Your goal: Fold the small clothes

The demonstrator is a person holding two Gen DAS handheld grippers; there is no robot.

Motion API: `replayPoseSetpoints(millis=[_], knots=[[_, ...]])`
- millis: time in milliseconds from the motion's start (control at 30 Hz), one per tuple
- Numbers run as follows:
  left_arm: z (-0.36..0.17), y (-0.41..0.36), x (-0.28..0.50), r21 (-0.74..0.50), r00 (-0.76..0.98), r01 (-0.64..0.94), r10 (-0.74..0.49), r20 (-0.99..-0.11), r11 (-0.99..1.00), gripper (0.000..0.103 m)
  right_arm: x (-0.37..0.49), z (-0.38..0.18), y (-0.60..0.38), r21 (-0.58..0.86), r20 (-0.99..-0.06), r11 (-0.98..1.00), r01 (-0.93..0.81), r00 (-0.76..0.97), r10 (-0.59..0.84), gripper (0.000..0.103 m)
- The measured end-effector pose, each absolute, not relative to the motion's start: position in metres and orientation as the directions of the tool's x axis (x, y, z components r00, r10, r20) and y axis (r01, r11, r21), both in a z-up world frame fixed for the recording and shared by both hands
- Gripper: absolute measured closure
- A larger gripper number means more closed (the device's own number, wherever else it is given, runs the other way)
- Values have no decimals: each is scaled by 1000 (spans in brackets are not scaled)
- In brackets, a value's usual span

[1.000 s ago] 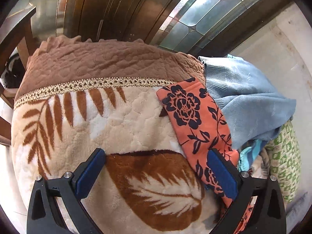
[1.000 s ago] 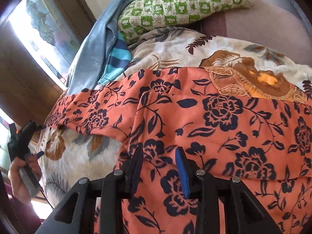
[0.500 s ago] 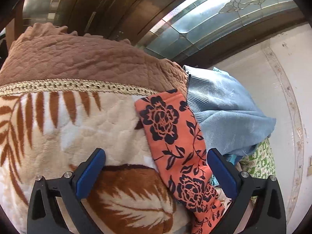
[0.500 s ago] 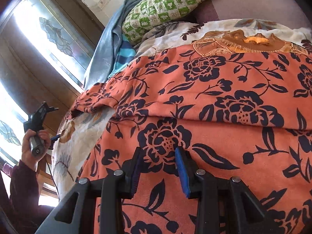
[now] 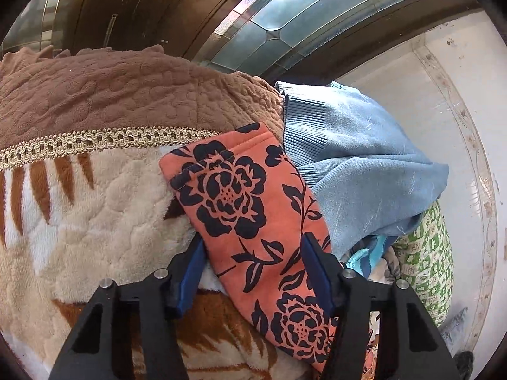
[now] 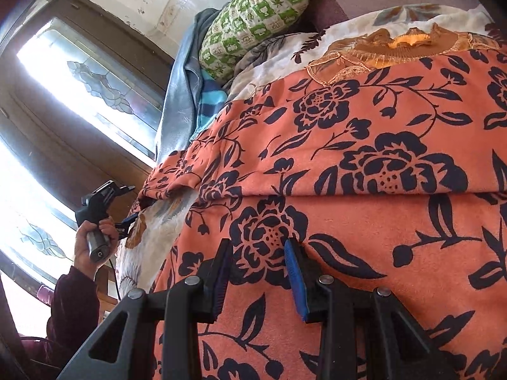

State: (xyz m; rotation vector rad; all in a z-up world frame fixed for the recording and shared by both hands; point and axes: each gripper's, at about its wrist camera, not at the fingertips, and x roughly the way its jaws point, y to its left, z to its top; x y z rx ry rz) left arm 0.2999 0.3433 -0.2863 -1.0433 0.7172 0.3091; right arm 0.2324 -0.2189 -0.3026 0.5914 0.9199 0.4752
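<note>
An orange garment with dark blue flowers point(image 6: 364, 171) lies spread on a plush blanket. One sleeve of it point(image 5: 250, 209) reaches onto the blanket in the left wrist view. My left gripper point(image 5: 253, 253) has its jaws narrowed around the sleeve, one blue pad on each edge, not fully shut. My right gripper point(image 6: 258, 253) sits over the garment's lower body with its jaws partly open, a fold of cloth between the pads. The left gripper point(image 6: 126, 205) also shows in the right wrist view, held by a hand at the sleeve's end.
The cream and brown leaf-pattern blanket point(image 5: 95, 215) covers the surface. A light blue sweater point(image 5: 364, 171) lies right of the sleeve, with a green patterned pillow point(image 6: 259, 22) and a striped blue cloth point(image 6: 209, 101) beside it. Glass door panels point(image 5: 301, 9) stand behind.
My left gripper moved right over the sleeve and its jaws closed from wide open to narrow around it. My right gripper slid lower on the garment, jaw gap unchanged.
</note>
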Motion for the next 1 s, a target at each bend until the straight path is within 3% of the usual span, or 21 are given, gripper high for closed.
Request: replayPoseSetpoints(millis=[100,167,233,500,767,1000], knots=[[-291,348,305,-682,744,-552,-86,-663,479,60,232,-303,-220,657,-590,742,-129,524,614,65],[-298,350,309,-702,750,-544,-109,-652,460,84,232,-303,-220,657,-590,742,-129,524,614,65],[-308,349,312,-719,750,-541,-138,-647,437,95,232,-303,-220,659,-589,741,-129,525,614,65],[-281,328,312,-718,801,-459,-105,-589,523,98,232,-303,-219,658,-593,744,-121,527,610,65],[-214,280,302,-704,880,-283,-116,-461,652,99,236,-281,-207,564,-687,820,-96,496,531,65],[-159,211,294,-637,914,-100,-182,-361,764,99,222,-215,-251,519,-613,850,-91,653,445,65]])
